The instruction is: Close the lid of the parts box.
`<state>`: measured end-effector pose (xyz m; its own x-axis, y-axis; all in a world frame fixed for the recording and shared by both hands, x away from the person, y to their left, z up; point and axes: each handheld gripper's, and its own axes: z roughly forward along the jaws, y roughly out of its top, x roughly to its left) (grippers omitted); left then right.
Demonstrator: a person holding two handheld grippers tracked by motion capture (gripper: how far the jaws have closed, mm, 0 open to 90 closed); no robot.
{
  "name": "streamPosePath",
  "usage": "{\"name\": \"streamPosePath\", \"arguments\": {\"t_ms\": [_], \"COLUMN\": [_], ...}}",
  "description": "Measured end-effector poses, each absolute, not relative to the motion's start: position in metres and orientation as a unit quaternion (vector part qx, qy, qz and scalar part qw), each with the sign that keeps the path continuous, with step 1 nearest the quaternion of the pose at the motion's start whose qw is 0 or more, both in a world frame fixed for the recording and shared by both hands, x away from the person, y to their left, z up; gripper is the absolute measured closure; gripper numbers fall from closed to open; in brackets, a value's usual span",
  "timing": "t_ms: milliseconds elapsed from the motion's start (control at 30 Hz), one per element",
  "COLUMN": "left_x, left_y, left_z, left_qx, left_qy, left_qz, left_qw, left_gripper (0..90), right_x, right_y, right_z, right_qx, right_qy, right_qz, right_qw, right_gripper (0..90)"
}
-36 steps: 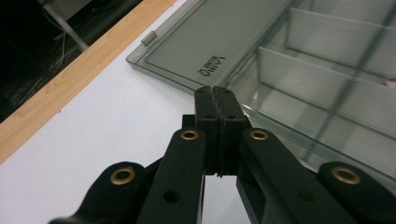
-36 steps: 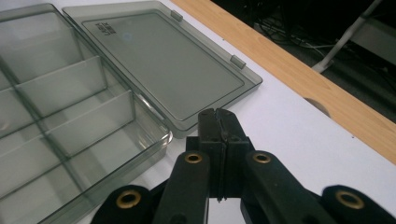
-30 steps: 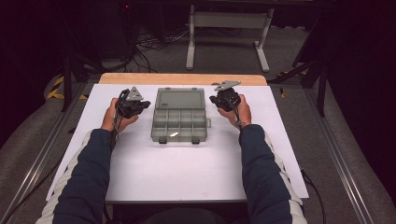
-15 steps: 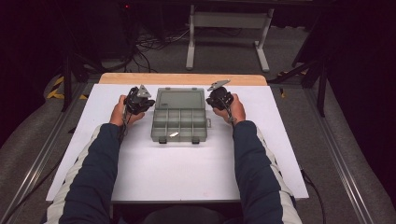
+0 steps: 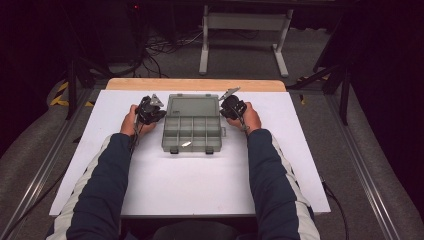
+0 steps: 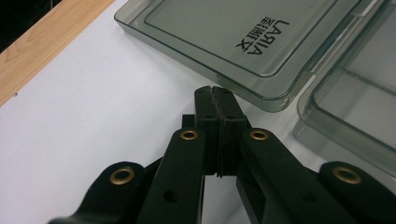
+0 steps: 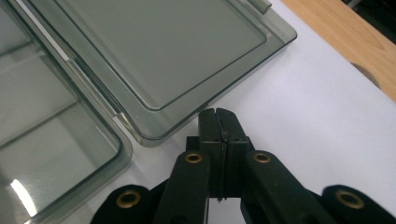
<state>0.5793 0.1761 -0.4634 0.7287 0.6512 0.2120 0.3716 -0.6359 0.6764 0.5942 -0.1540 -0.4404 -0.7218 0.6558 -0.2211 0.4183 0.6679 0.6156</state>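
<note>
Organizer box (image 5: pixel 191 131): clear grey plastic, lying open near the middle of the white table (image 5: pixel 200 185), closer to the far edge; also seen in the left gripper view (image 6: pixel 355 107) and the right gripper view (image 7: pixel 51 140).
Lid (image 5: pixel 194 106): folded back flat on the table on the far side of the compartments, hinged to them; dark printed lettering on it in the left gripper view (image 6: pixel 224 42); smooth and shallow in the right gripper view (image 7: pixel 154 51).
Compartments: two rows of small cells in the near half of the box; one small pale item (image 5: pixel 186 144) lying in a front cell, too small to identify.
Latches: two dark tabs on the front edge of the box (image 5: pixel 174 150), facing the person.
Left gripper (image 6: pixel 215 95): jaws pressed together, nothing between them; tips resting low over the white table, just beside the lid's outer corner, contact with it not clear; seen from above (image 5: pixel 150 111) at the box's left side, near the lid.
Right gripper (image 7: pixel 218 119): jaws closed flat against each other, nothing held; tips just beside the lid's edge on the opposite side; seen from above (image 5: pixel 232 106) at the box's right side.
Hands: left hand (image 5: pixel 131 122) and right hand (image 5: pixel 248 119) wrapped around the gripper bodies, dark sleeves reaching in from the near edge.
Table edge: wooden strip (image 5: pixel 195 84) beyond the white surface, behind the lid.
</note>
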Motion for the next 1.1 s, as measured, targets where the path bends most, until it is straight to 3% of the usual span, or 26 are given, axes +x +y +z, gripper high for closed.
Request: {"name": "streamPosePath", "arguments": {"t_ms": [467, 1100], "left_x": [0.588, 0.589], "left_y": [0.171, 0.169], "left_z": [-0.464, -0.462], "left_qx": [0.870, 0.847], "left_qy": [0.297, 0.319], "left_qz": [0.240, 0.254], "left_qw": [0.312, 0.340], "left_gripper": [88.0, 88.7], "right_x": [0.605, 0.604], "right_y": [-0.152, -0.147], "right_z": [-0.445, -0.447], "right_qx": [0.288, 0.301], "right_qy": [0.891, 0.863], "right_qz": [0.272, 0.305], "right_qw": [0.222, 0.266], "right_gripper": [90.0, 90.0]}}
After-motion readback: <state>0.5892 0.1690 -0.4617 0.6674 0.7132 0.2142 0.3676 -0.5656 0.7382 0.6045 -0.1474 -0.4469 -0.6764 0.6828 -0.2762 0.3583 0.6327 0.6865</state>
